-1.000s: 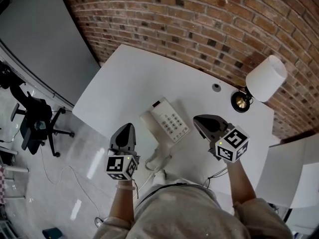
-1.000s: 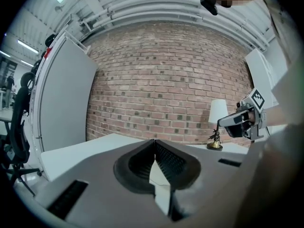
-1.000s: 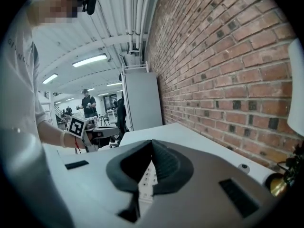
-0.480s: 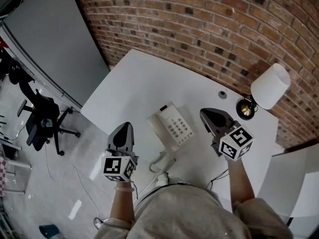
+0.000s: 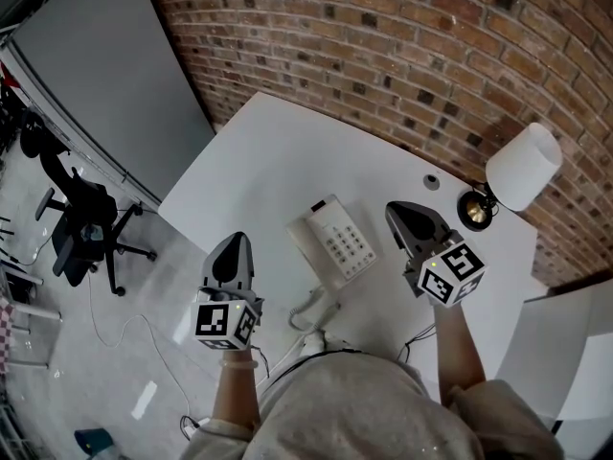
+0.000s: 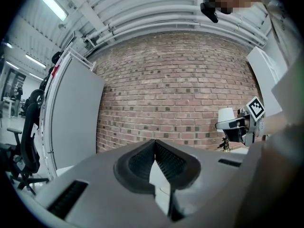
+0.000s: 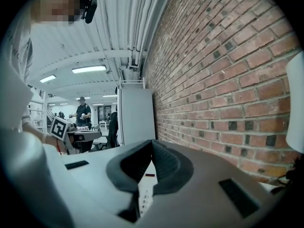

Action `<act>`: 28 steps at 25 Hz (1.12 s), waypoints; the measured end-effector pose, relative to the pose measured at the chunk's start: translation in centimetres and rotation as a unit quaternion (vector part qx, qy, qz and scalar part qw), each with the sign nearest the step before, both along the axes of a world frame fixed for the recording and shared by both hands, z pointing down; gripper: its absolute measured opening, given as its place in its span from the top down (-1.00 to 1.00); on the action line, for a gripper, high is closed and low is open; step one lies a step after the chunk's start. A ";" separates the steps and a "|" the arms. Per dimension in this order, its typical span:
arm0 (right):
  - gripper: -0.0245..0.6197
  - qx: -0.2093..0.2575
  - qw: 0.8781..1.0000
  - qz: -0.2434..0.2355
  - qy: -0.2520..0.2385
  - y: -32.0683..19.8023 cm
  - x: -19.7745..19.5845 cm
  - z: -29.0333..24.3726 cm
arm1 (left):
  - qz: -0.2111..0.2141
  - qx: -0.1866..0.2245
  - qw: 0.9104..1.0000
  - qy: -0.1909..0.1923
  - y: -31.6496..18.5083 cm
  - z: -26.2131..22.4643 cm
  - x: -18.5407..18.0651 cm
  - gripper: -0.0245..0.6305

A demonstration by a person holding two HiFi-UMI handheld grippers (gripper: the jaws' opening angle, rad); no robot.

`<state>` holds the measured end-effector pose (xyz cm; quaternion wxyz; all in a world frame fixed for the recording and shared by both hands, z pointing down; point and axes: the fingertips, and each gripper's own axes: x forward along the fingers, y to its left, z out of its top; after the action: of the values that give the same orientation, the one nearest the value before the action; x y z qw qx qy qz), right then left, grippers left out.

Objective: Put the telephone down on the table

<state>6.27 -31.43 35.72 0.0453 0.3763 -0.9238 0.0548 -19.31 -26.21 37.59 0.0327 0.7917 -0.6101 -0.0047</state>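
Note:
The white telephone (image 5: 335, 242) lies flat on the white table (image 5: 268, 151), keypad up, its curly cord (image 5: 311, 307) trailing over the near edge. My left gripper (image 5: 235, 247) hovers to the left of it, off the table's edge, shut and holding nothing. My right gripper (image 5: 402, 214) hovers just right of the telephone, also shut and empty. In the left gripper view the pads (image 6: 164, 158) meet at the tip. In the right gripper view the shut jaws point along the table, and keypad digits (image 7: 141, 202) show through the slit below them.
A lamp with a white shade (image 5: 522, 166) and dark base (image 5: 474, 209) stands at the table's far right, by the brick wall (image 5: 402, 46). A small round cap (image 5: 433, 182) sits near it. A grey partition (image 5: 96, 75) and an office chair (image 5: 81, 228) stand to the left.
The head view has drifted a little. Both grippers stay shut and keep about the same places either side of the telephone.

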 end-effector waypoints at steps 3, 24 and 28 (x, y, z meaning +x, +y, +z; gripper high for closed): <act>0.91 0.003 1.000 0.002 -0.002 0.0 -0.1 0.0 | -0.002 0.002 1.000 0.000 0.2 0.0 -0.1 0.91; 0.91 0.003 1.000 0.009 -0.015 -0.2 -1.2 1.0 | -0.021 0.005 1.000 0.006 0.7 0.1 -1.4 0.91; 0.91 -0.002 1.000 0.008 -0.021 -0.4 -1.4 1.1 | -0.025 0.006 1.000 0.005 0.7 0.0 -1.6 0.91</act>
<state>4.92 -31.87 36.78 0.0265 0.3823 -0.9214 0.0645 -20.94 -25.53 37.62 0.0313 0.7760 -0.6298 -0.0133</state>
